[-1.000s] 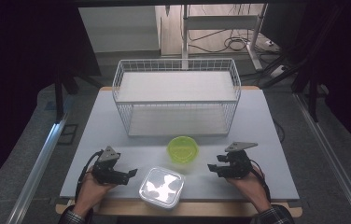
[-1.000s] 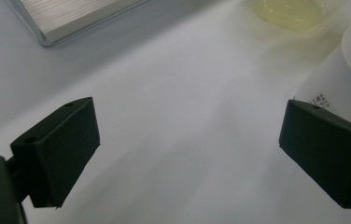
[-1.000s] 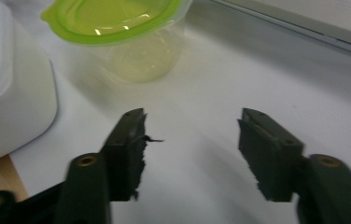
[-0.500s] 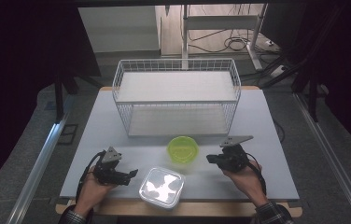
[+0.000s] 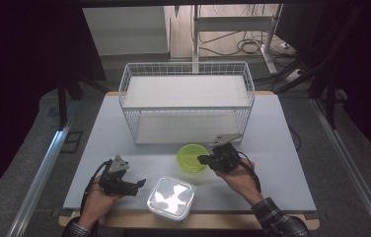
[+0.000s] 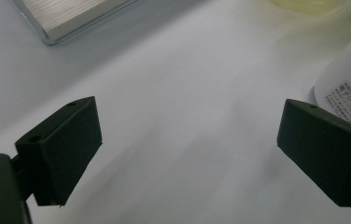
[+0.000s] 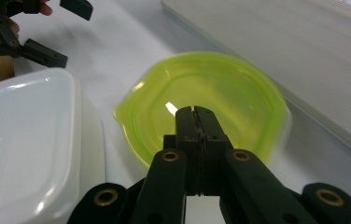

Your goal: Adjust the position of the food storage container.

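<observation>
Right tongs point(image 7: 197, 114): we see the two black jaws pressed flat together with nothing between them; they have just been closing. The tips sit over the near rim of the green bowl point(image 7: 206, 100). In the high view the right tongs point(image 5: 204, 159) lie at the bowl's right edge, in the person's right hand point(image 5: 235, 173).

Green bowl: a translucent lime-green bowl point(image 5: 192, 157) with a small pouring lip, standing on the tabletop point(image 5: 282, 163) just near of the wire basket point(image 5: 186, 101), about the middle of the tabletop.

Left tongs point(image 6: 190, 140): we see the jaws spread wide over bare tabletop, holding nothing. In the high view the left tongs point(image 5: 136, 185) sit at the near left, just left of the white container.

White container point(image 5: 170, 196): a square, rounded white lidded box at the near edge, near and left of the bowl, apart from it.

Writing: in the left tongs' view a white curved surface point(image 6: 346, 79) at the right edge carries a small printed label in Japanese characters; we cannot read it surely. We see no brand name elsewhere.

Wire basket: white, rectangular, at the far middle of the tabletop.
</observation>
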A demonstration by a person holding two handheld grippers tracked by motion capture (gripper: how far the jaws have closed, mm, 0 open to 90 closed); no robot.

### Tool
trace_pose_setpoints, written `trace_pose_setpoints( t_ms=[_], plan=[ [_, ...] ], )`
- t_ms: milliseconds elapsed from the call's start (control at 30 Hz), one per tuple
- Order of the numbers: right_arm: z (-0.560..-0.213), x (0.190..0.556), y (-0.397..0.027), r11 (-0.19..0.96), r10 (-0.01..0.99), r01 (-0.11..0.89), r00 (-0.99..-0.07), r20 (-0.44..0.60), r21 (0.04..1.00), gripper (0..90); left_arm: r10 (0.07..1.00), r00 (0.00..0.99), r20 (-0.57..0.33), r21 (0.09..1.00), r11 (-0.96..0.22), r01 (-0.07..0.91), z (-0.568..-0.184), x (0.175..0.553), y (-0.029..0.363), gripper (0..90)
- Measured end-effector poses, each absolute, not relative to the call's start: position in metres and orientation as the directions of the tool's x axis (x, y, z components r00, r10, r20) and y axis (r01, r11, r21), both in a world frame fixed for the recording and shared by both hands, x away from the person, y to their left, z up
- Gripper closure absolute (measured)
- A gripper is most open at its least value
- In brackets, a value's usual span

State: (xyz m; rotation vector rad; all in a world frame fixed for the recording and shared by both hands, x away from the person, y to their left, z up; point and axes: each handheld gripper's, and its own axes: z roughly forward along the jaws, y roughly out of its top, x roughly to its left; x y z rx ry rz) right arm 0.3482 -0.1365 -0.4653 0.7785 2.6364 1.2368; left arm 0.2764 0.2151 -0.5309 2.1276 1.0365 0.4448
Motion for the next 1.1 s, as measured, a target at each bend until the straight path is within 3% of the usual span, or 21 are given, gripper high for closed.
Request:
trace_pose_setpoints(
  t_ms=[700,1100],
  plan=[
    [-0.478,0.359,-0.056,0.623,0.348,0.324,-0.930,0.119,0.712,89.2,0.776,0.631,0.018,0.718,-0.449,0.532,-0.532,0.276,0.213,6.3],
    [-0.484,0.375,-0.062,0.622,0.403,0.353,-0.910,0.101,0.699,89.1,0.774,0.632,0.028,0.711,-0.460,0.531,-0.533,0.276,0.211,6.4]
  ],
)
